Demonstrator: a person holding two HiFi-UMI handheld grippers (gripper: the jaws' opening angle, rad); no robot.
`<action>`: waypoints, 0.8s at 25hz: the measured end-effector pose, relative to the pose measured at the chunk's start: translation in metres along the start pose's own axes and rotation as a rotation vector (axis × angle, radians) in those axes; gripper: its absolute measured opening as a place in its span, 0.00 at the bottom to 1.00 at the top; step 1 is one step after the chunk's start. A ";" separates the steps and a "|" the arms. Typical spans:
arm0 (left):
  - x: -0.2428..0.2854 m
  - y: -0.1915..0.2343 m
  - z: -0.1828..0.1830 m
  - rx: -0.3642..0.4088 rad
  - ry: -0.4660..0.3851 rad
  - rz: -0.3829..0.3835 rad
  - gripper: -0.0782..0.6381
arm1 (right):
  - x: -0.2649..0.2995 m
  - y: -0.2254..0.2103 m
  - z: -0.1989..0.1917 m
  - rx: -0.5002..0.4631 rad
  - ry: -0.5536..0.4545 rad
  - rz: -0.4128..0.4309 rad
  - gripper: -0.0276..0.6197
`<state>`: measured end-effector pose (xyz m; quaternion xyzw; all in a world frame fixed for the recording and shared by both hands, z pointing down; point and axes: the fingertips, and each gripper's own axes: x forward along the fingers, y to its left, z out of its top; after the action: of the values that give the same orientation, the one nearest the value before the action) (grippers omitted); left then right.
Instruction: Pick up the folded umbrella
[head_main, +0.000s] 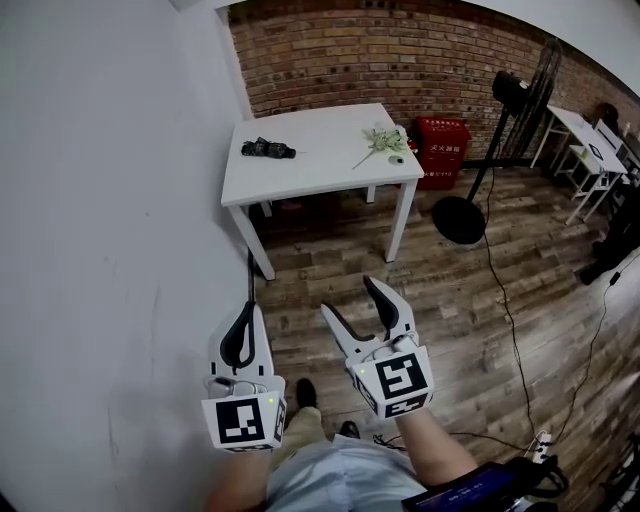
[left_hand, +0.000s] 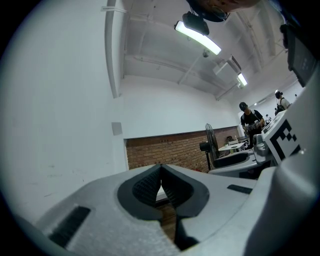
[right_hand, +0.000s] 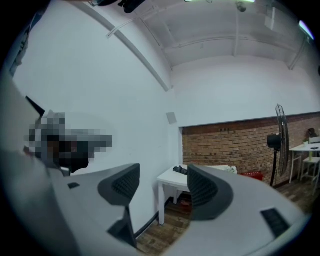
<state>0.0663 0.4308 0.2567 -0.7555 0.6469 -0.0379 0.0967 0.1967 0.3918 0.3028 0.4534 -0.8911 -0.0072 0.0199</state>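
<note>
The folded umbrella (head_main: 268, 148), dark and short, lies near the left end of a white table (head_main: 330, 170) against the brick wall, far ahead of both grippers. In the right gripper view the umbrella (right_hand: 180, 170) shows as a small dark shape on the table (right_hand: 169, 181), seen between the jaws. My left gripper (head_main: 247, 312) is held above the wooden floor by the white wall, its jaws shut with nothing in them; its dark pads (left_hand: 150, 187) meet at the tips. My right gripper (head_main: 352, 298) is beside it, open and empty, pads (right_hand: 121, 185) wide apart.
A bundle of green stems (head_main: 383, 140) lies on the table's right part. A red box (head_main: 441, 150) stands on the floor behind the table. A standing fan (head_main: 462, 217) with a black round base and a cable is to the right. More white tables (head_main: 590, 150) stand at far right.
</note>
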 end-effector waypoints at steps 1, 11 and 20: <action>0.004 0.002 -0.004 -0.003 0.005 0.001 0.12 | 0.004 -0.001 -0.003 0.002 0.006 0.002 0.51; 0.072 0.039 -0.041 -0.044 0.041 -0.007 0.12 | 0.076 -0.020 -0.024 -0.011 0.053 -0.004 0.51; 0.156 0.098 -0.067 -0.061 0.047 -0.033 0.12 | 0.178 -0.036 -0.027 -0.011 0.061 -0.029 0.50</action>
<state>-0.0162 0.2562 0.2925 -0.7676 0.6372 -0.0374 0.0580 0.1220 0.2266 0.3337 0.4660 -0.8834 0.0012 0.0494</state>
